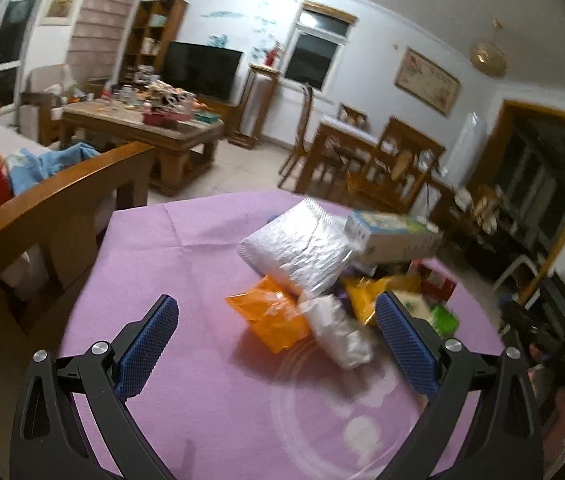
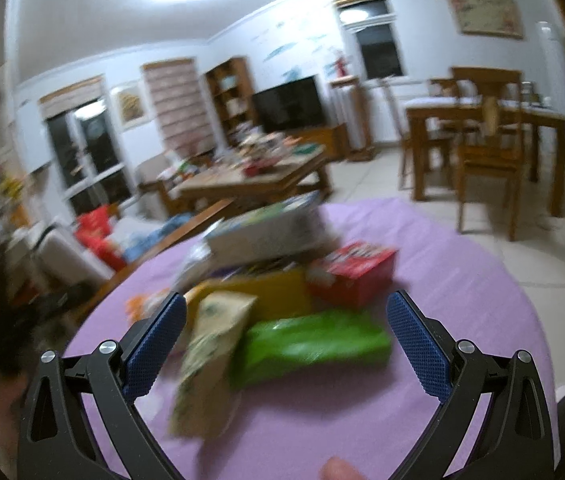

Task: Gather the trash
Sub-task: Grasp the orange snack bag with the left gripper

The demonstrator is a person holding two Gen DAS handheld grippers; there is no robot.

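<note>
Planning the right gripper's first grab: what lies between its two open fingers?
In the right wrist view, a green packet and a tilted beige carton lie between the right gripper's fingers, on the purple tablecloth.

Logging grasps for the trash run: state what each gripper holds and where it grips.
Nothing is held. The left gripper and the right gripper are both open above the trash pile, touching nothing.
</note>
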